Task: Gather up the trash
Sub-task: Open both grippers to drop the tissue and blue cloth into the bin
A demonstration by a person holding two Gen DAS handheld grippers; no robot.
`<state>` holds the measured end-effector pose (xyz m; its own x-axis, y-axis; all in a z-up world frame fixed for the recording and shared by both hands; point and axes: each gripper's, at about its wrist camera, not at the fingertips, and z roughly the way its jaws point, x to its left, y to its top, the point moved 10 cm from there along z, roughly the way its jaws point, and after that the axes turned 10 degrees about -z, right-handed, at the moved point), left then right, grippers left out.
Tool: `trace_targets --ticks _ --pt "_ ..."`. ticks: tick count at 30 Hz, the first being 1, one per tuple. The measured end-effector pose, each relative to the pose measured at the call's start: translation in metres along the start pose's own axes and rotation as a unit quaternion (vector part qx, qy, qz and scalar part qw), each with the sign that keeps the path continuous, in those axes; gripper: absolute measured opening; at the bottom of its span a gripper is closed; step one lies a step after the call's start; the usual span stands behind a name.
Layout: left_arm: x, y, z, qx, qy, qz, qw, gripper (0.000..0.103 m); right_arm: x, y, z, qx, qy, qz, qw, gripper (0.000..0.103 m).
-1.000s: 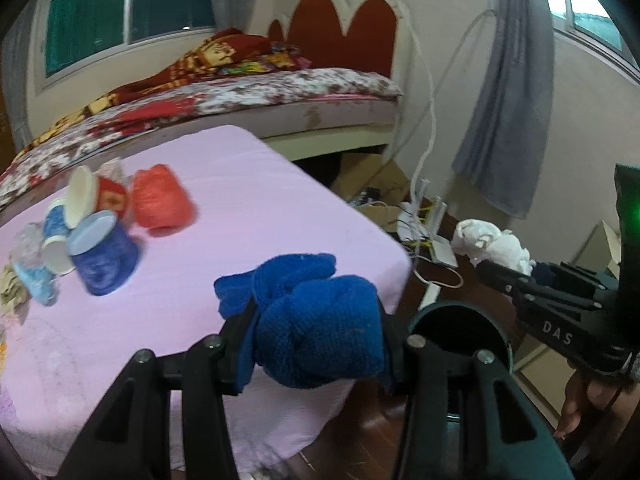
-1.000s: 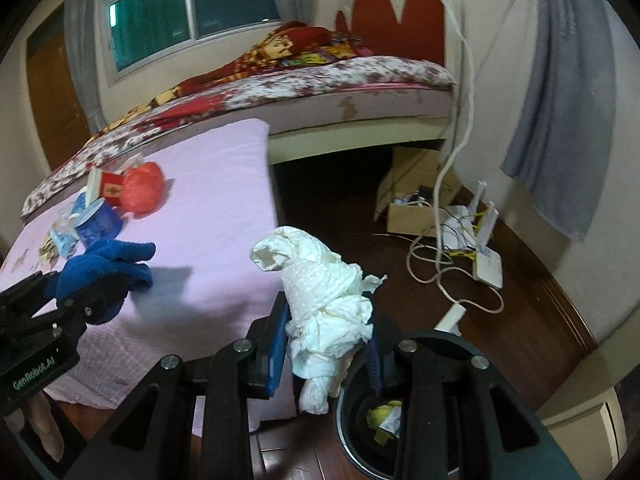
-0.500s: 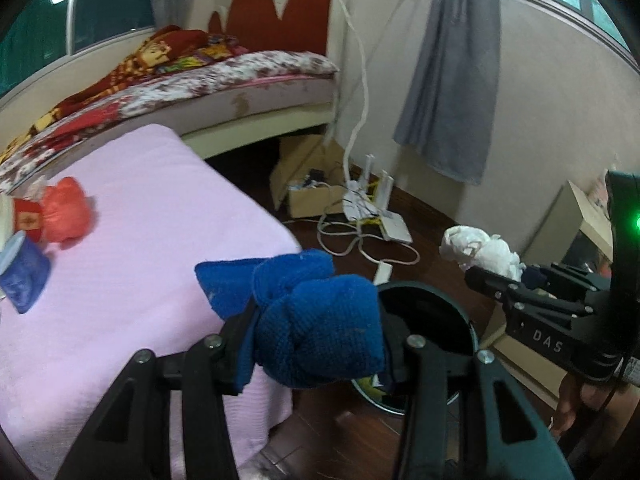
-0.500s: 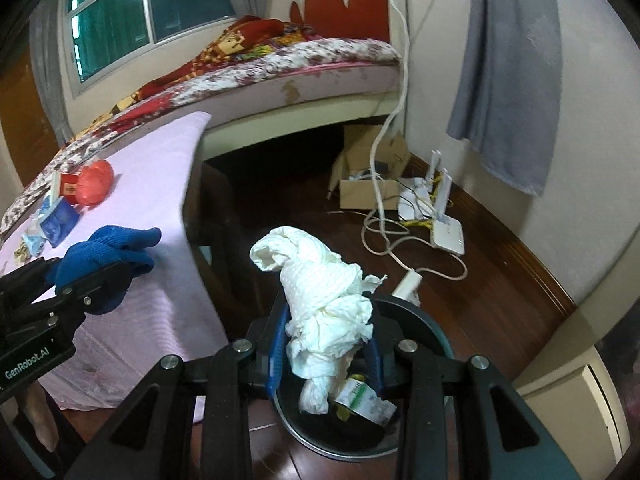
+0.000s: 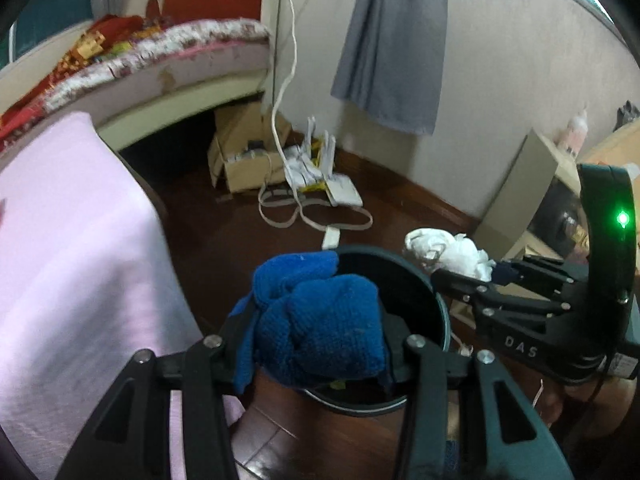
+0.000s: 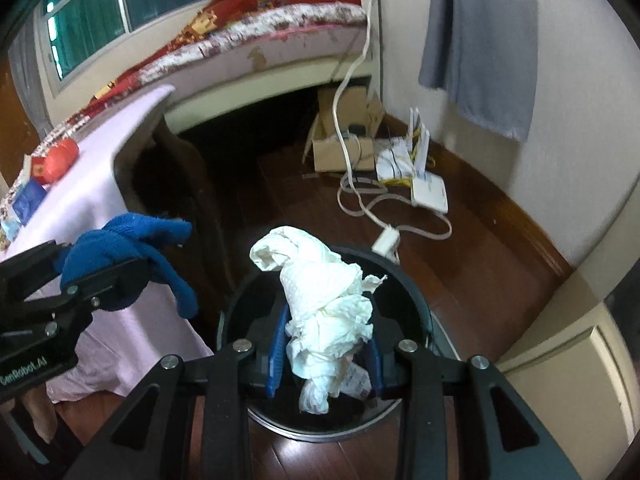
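**A:** Looking at the trash first: where is it?

**B:** There are two pieces, both held in the air. The white paper wad point(image 6: 326, 304) is pinched in the right gripper point(image 6: 326, 354) and hangs right over the mouth of the black bin point(image 6: 416, 280) on the floor. The blue knitted cloth point(image 5: 320, 320) is clamped in the left gripper point(image 5: 316, 344). From that gripper's own camera the cloth covers the near part of the bin's opening, but from the right wrist it sits off to the side, nearer the edge of the pink-covered bench point(image 6: 100, 200).

**A:** So both grippers are closed on something?

**B:** Yes. Each set of jaws presses into its soft bundle, and neither is letting go.

**A:** Why hold them like that?

**B:** My guess is it is one carry and one drop. Both grippers tilt down toward the bin, so each load would fall inside once released. The paper looks ready. The cloth probably needs to come further over the rim.

**A:** Is anything already in the bin?

**B:** Some scraps at the bottom, including what looks like a printed label. I can't tell more than that.

**A:** And around it?

**B:** Dark wood floor. Beyond the bin there is a white cable point(image 6: 400, 216), a router point(image 6: 430, 192) and a cardboard box point(image 6: 344, 148), all clear of it. More items wait on the bench: something orange-red point(image 6: 60, 158) and some blue packets point(image 6: 28, 198).
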<state>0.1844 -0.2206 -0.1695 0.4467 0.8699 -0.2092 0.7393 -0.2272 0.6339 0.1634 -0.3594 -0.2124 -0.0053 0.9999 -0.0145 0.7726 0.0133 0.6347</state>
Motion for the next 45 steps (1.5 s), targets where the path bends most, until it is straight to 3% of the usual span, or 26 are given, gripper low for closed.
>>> trace_targets --ticks 16,18,19,20,21,22,27,32,45 --pt "-0.006 -0.040 0.071 0.090 -0.025 -0.002 0.9956 0.049 -0.008 -0.051 0.064 0.060 0.022 -0.024 0.998 0.036" --pt "-0.008 -0.042 0.075 0.098 -0.037 -0.012 0.9944 0.060 -0.008 -0.051 0.069 0.062 0.021 -0.032 0.997 0.037" --pt "-0.006 -0.042 0.077 0.100 -0.036 -0.017 0.9942 0.068 -0.009 -0.052 0.072 0.063 0.004 -0.045 0.997 0.048" --pt "-0.004 -0.040 0.078 0.097 -0.031 -0.023 0.9945 0.084 -0.011 -0.054 0.075 0.069 -0.009 -0.052 0.996 0.073" --pt "-0.001 -0.038 0.077 0.091 -0.028 -0.032 0.9949 0.095 -0.014 -0.057 0.078 0.077 -0.017 -0.055 0.995 0.083" --pt "0.001 -0.037 0.076 0.086 -0.029 -0.039 0.9951 0.097 -0.015 -0.058 0.078 0.073 -0.020 -0.055 0.996 0.087" --pt "0.016 -0.037 0.070 0.074 0.002 -0.046 0.9961 0.099 -0.030 -0.067 0.078 0.081 -0.035 -0.040 0.995 0.089" --pt "0.024 -0.037 0.061 0.062 0.025 -0.043 0.9968 0.102 -0.031 -0.062 0.068 0.074 -0.037 -0.027 0.996 0.096" --pt "0.035 -0.027 0.017 0.022 0.044 -0.044 0.9978 0.103 -0.015 -0.043 0.032 0.044 -0.038 -0.032 0.998 0.097"
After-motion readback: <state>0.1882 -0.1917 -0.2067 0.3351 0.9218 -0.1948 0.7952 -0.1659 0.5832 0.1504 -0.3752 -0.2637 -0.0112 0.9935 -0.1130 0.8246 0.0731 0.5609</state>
